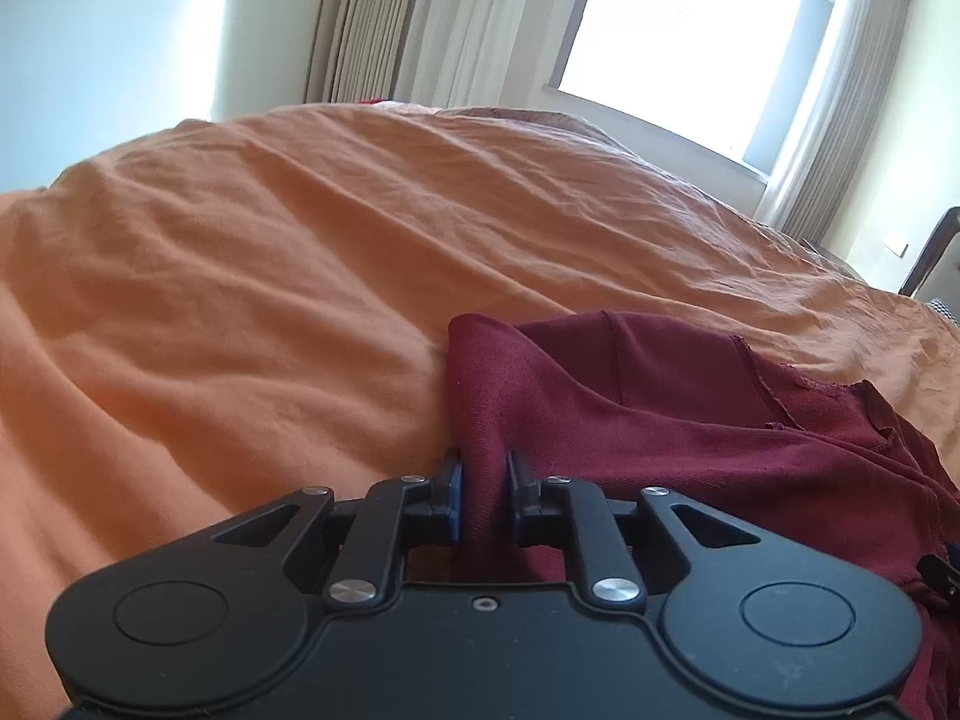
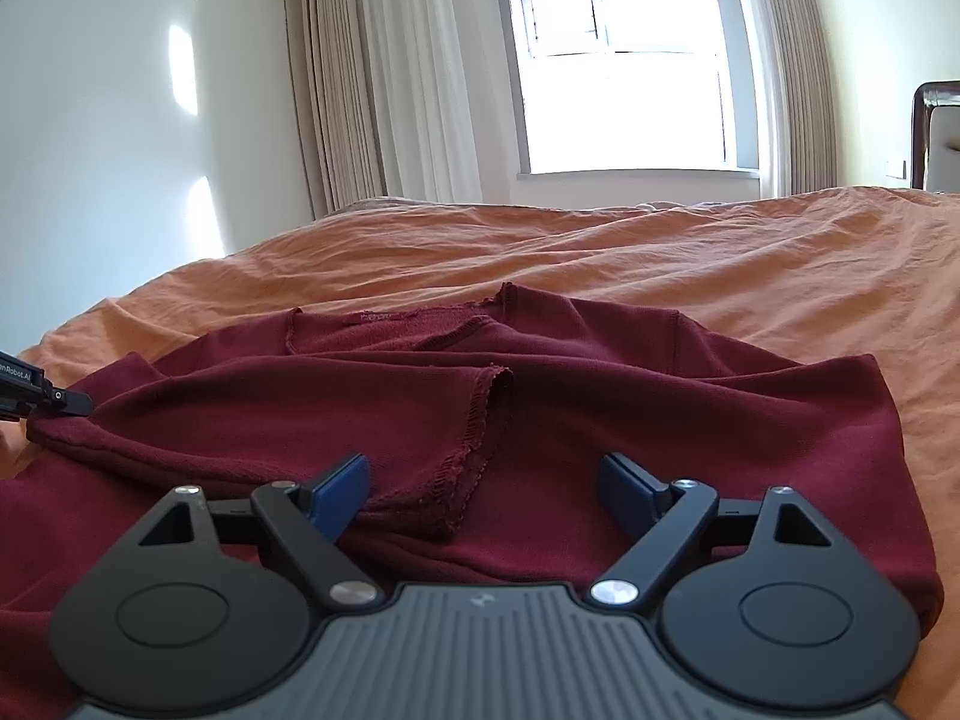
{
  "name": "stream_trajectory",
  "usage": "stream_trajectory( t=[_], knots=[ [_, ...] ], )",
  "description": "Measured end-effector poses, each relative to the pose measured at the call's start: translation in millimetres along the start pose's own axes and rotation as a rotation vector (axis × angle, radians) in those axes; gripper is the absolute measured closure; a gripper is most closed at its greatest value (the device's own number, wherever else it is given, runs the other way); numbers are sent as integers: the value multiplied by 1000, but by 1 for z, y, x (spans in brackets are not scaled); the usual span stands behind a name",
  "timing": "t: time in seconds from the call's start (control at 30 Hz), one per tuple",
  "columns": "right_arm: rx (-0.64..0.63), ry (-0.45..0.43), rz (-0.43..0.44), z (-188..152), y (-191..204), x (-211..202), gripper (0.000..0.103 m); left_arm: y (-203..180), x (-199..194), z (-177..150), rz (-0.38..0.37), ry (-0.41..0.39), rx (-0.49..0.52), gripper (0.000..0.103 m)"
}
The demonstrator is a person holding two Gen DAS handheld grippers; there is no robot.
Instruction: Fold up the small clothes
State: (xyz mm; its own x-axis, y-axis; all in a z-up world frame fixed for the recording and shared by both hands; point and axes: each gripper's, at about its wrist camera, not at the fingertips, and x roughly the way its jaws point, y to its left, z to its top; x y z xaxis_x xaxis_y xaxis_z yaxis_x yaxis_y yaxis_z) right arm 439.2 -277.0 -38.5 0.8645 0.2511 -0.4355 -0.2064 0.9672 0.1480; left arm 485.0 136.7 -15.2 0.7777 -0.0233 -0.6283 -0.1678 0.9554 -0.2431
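— So, how does the maroon shirt (image 2: 540,396) on the orange bedspread (image 2: 750,252) handle?
— Soft, light, floppy. Left gripper (image 1: 485,480) is clamped on a fold; right gripper (image 2: 483,480) gapes empty. Grab the frayed sleeve hem (image 2: 480,420) at twelve o'clock.

A shirt (image 2: 540,396) lies on the bedspread (image 2: 750,252), crumpled, with one sleeve (image 2: 474,438) folded across its middle. Its collar (image 2: 384,324) lies on the far side, toward the window (image 2: 624,72). The right gripper (image 2: 483,480) sits at the shirt's near edge, the sleeve's cuff between its spread fingers. The left gripper (image 1: 485,495) is at the shirt's left edge, with a fold of fabric between its fingers. Curtains (image 2: 372,78) hang on both sides of the window, beyond the bed. A headboard (image 2: 936,132) stands at the far right
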Motion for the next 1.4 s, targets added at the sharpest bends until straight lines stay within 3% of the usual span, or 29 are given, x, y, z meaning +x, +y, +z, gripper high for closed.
stream_trajectory(
  t=[0.1,0.27,0.33,0.47,0.67,0.9,1.0,1.13,1.4],
  knots=[
    [-6,2,13,-1,-2,-21,4,4,-4,2,-17,6,-36,76],
    [-49,5,34,-13,-3,-76,0,5,-37,-5,-45,-25,-17,28],
    [-42,18,44,-24,-4,-100,0,5,-52,-11,-52,-20,2,17],
    [-24,32,53,-49,-3,-149,0,2,-95,-36,-74,-33,78,6],
    [-34,41,83,-91,8,-217,0,1,-159,-83,-152,-26,141,3],
    [-41,52,82,-125,27,-261,0,9,-204,-141,-186,7,156,3],
    [-191,25,45,-135,47,-274,0,11,-215,-158,-174,-6,164,3],
    [-362,-2,65,-146,77,-285,0,8,-230,-173,-155,-39,213,1],
    [-792,-86,12,-173,149,-282,5,-3,-255,-189,-159,-96,253,1]
  ],
)
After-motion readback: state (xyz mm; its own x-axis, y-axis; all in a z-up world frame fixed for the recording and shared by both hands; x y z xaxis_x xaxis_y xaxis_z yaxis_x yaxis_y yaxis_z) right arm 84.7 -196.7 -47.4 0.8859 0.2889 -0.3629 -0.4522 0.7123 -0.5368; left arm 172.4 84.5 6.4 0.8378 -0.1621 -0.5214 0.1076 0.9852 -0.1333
